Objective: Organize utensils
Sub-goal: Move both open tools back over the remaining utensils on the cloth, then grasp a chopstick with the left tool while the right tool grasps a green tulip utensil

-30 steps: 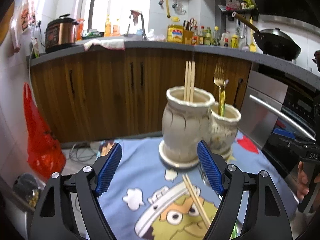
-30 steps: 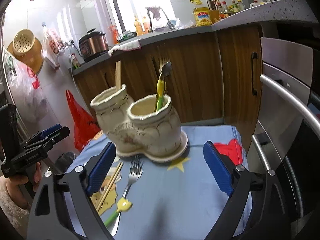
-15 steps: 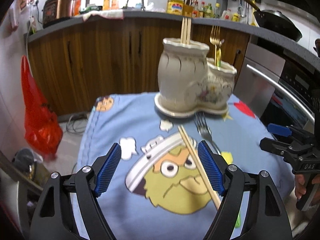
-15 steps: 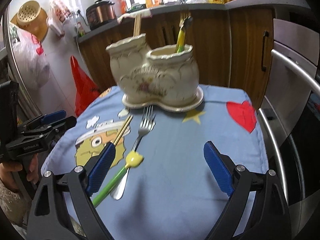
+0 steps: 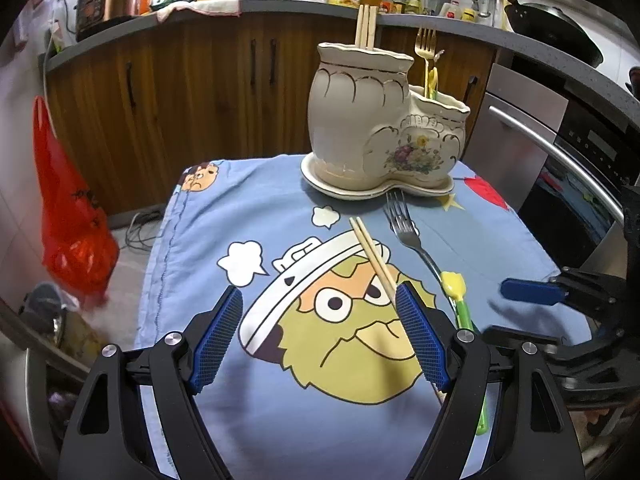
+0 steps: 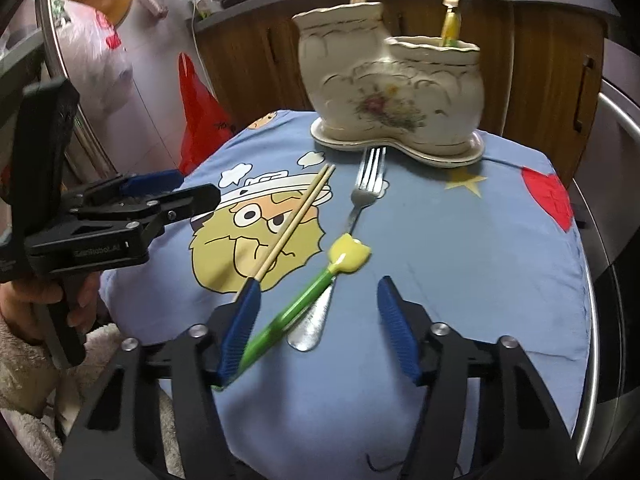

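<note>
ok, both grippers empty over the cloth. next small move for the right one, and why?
Probably lower the open right gripper onto the green-handled utensil lying between its fingers; the cream ceramic two-pot holder already holds a matching one in its shorter pot.
</note>
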`<state>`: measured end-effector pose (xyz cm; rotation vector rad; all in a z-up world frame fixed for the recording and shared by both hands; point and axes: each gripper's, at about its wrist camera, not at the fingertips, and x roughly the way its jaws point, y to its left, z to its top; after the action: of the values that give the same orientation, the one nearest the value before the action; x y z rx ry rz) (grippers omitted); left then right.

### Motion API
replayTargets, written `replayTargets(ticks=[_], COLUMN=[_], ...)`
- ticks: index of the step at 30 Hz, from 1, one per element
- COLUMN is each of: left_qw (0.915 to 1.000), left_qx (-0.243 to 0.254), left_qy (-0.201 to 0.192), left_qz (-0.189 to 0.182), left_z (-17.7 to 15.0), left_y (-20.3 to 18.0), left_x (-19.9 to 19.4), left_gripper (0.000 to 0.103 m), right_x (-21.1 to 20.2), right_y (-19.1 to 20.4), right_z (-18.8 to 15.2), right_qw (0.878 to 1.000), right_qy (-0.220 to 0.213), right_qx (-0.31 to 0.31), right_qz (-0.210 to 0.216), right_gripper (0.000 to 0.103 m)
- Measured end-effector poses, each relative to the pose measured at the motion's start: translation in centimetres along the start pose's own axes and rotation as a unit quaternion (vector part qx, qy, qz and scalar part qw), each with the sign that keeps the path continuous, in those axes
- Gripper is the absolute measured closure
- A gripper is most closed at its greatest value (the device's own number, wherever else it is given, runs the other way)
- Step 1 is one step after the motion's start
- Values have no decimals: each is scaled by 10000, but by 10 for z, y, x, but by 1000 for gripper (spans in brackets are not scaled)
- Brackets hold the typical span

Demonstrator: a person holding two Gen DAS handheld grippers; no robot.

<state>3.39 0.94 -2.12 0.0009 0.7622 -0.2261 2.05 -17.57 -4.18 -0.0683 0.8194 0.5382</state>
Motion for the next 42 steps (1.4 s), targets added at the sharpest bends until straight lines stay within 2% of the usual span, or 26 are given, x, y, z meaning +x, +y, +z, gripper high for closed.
replayTargets(ticks=[1, 3, 5, 7, 9, 11, 16, 18, 20, 23, 27, 38, 42], left_qw=[10000, 10000, 10000, 10000, 10000, 10000, 9997, 9993, 9985, 9972, 9959, 9957, 9941], left_qx=[8, 26, 40, 44, 46, 57, 141, 166, 209, 213, 277, 238, 423], left_qy=[1, 3, 6, 4, 16, 29, 190, 332, 481, 676, 821, 896, 995], left_qz=[-13, -25, -32, -36, -31, -43, -34, -90, -143, -231, -273, -57, 77], left_z=[0, -1, -1, -1, -1, -1, 0, 0, 0, -2, -5, -2, 2], left_y=[-1, -3, -3, -3, -3, -4, -13, -19, -25, -32, -40, -38, -49], left_x=[0, 0, -1, -1, 0, 0, 9, 16, 23, 32, 40, 44, 52], left_gripper=[24, 24, 24, 24, 24, 24, 24, 30, 42, 56, 67, 71, 71], right_x=[4, 13, 20, 21, 20, 17, 5, -3, -8, -11, -10, -14, -10], right_y=[1, 1, -2, -4, -8, -14, -28, -37, -49, -63, -68, -69, -69], right_z=[1, 3, 3, 2, 3, 3, 2, 4, 5, 4, 2, 2, 0], right_qw=[10000, 9998, 9995, 9995, 9990, 9981, 9973, 9969, 9963, 9946, 9944, 9946, 9947], right_qy=[42, 169, 282, 240, 221, 187, 5, -123, -191, -230, -250, -382, -348], right_qx=[5, 34, 139, 220, 361, 531, 706, 768, 840, 1001, 1014, 941, 936], right_qz=[-48, -84, -3, 47, 162, 262, 190, 81, -55, -137, -175, -197, -233], right_gripper=[56, 71, 74, 79, 89, 93, 93, 93, 93, 93, 93, 93, 93])
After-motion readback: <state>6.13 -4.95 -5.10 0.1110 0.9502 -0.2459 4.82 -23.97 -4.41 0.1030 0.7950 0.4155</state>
